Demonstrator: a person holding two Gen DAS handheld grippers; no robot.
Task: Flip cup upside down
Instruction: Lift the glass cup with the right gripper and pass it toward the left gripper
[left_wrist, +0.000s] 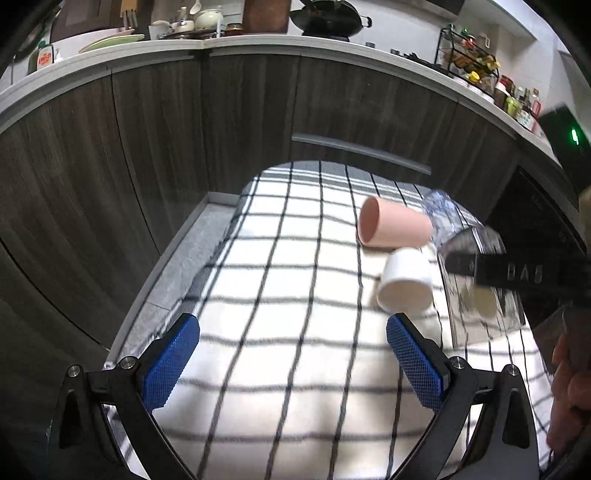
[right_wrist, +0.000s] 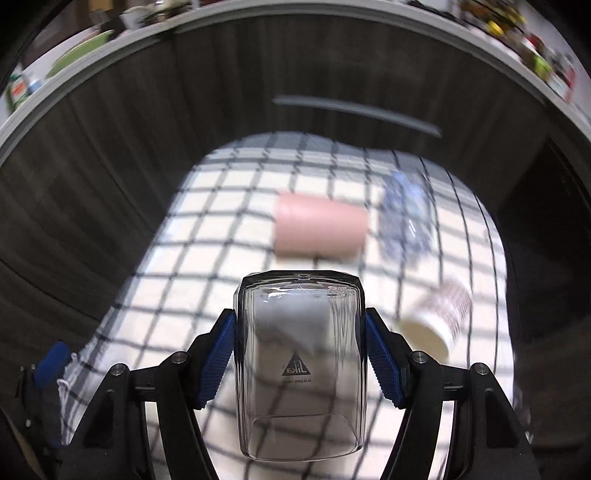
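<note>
My right gripper (right_wrist: 300, 349) is shut on a clear glass cup (right_wrist: 301, 365) and holds it above the checked cloth (right_wrist: 207, 229), thick base pointing away from the camera. In the left wrist view the same glass (left_wrist: 480, 280) shows blurred at the right, with the right gripper's black finger (left_wrist: 517, 273) across it. A pink cup (left_wrist: 393, 227) lies on its side, mouth to the left; it also shows in the right wrist view (right_wrist: 319, 230). A white cup (left_wrist: 406, 282) lies on its side beside it. My left gripper (left_wrist: 293, 363) is open and empty over the cloth.
A patterned clear cup (right_wrist: 406, 218) lies right of the pink one. A paper cup (right_wrist: 437, 319) lies on its side at the right. Dark wood cabinets (left_wrist: 240, 122) with a grey handle (left_wrist: 360, 151) stand behind the table. The cloth's left edge leaves a bare grey strip (left_wrist: 188, 254).
</note>
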